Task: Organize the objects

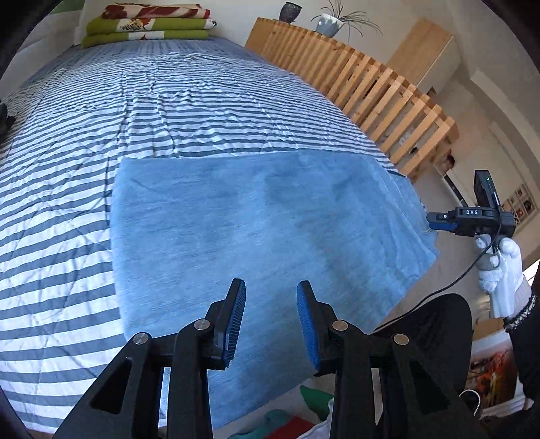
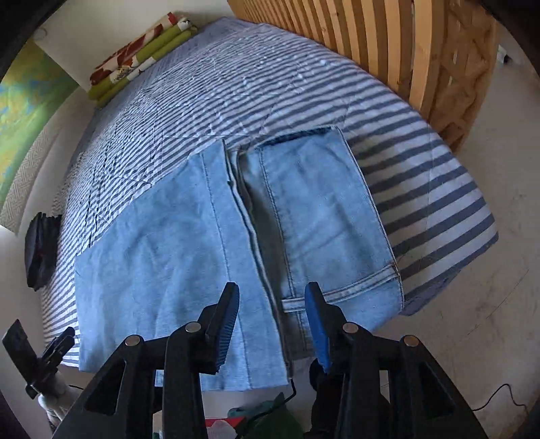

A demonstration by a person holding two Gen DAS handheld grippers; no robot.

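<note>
A pair of light blue jeans (image 1: 263, 216) lies folded flat at the near edge of the bed. In the right wrist view the jeans (image 2: 202, 236) show a leg doubled back over the seat with the waistband nearest me. My left gripper (image 1: 270, 287) hovers over the near part of the denim, open, nothing between its pads. My right gripper (image 2: 272, 290) is also open above the waistband, holding nothing. In the left wrist view the right gripper (image 1: 438, 221) sits off the bed's right side in a white-gloved hand (image 1: 499, 270). The left gripper (image 2: 57, 344) shows at the lower left of the right wrist view.
The bed's blue-and-white striped cover (image 1: 168, 101) stretches away to folded green and red blankets (image 1: 148, 25). A wooden slatted frame (image 1: 371, 84) runs along the right side. A dark bundle (image 2: 40, 250) lies at the bed's left edge. Coloured clothes (image 1: 297, 422) lie on the floor below.
</note>
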